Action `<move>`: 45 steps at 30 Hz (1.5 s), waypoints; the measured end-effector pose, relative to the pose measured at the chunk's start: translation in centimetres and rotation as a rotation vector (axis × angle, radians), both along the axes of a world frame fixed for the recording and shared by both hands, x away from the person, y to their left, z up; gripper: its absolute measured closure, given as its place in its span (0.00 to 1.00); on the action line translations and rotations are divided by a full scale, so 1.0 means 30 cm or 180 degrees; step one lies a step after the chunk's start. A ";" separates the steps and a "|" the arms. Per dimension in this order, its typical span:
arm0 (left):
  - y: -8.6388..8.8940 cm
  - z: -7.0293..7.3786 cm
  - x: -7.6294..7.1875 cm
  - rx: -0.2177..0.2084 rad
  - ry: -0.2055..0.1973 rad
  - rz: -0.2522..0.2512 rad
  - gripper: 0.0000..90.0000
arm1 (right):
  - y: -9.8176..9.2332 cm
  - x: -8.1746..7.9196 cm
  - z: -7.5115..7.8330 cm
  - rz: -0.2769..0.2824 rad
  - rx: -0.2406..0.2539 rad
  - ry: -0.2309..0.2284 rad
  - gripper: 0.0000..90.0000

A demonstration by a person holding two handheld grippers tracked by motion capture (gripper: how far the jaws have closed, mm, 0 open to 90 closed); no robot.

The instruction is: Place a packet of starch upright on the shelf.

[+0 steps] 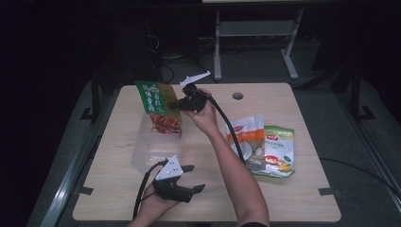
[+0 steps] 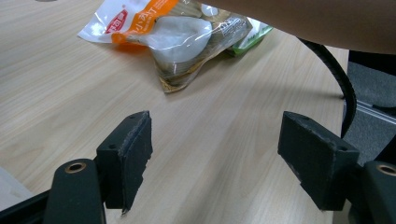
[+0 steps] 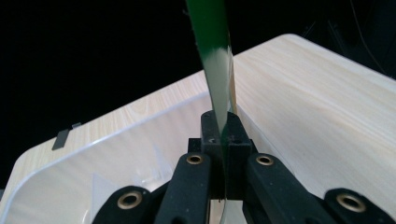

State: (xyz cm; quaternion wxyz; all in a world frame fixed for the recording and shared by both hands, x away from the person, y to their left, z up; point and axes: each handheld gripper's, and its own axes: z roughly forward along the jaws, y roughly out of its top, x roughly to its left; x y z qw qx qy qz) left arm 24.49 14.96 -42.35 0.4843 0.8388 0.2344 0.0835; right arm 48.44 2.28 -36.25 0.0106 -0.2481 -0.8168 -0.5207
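Right gripper (image 1: 176, 105): jaws together, clamped on the edge of a flat green foil snack packet printed with a reddish-brown food picture (image 1: 158, 106). In the right gripper view the packet (image 3: 215, 60) is seen edge-on, a thin green strip rising straight up from between the pressed jaws. The packet hangs upright from this grip, its lower end directly over a clear plastic rectangular tub (image 1: 156, 149), which sits just below and ahead of the jaws; whether the packet's bottom touches the tub cannot be told. The tub's curved rim (image 3: 121, 133) lies immediately beyond the jaws in the right gripper view.

Left gripper (image 1: 191, 177): jaws apart, nothing between them, held low over the pale wood-grain table (image 1: 293, 198) just beside the tub's near corner. Bare tabletop shows in the gap between its black pads (image 2: 135, 154).

Ahead of the left gripper, well apart from it, lies a clear bag with an orange-and-white label (image 2: 163, 35), overlapping a green bag with a food picture (image 1: 279, 151) behind it. The person's right forearm (image 1: 234, 175) crosses between these bags and the tub.
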 end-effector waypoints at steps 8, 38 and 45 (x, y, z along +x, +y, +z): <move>0.005 0.003 0.003 -0.0008 -0.0006 0.0019 0.29 | -0.013 0.014 -0.005 -0.0096 -0.0074 0.0047 0.90; -0.014 -0.011 0.003 0.0027 0.0000 -0.0023 0.29 | -0.268 -0.098 0.023 -0.0209 -0.0296 0.0242 0.49; -0.023 -0.015 0.000 0.0035 0.0024 -0.0038 0.29 | -0.374 -0.128 0.020 -0.0330 -0.0378 0.0331 0.48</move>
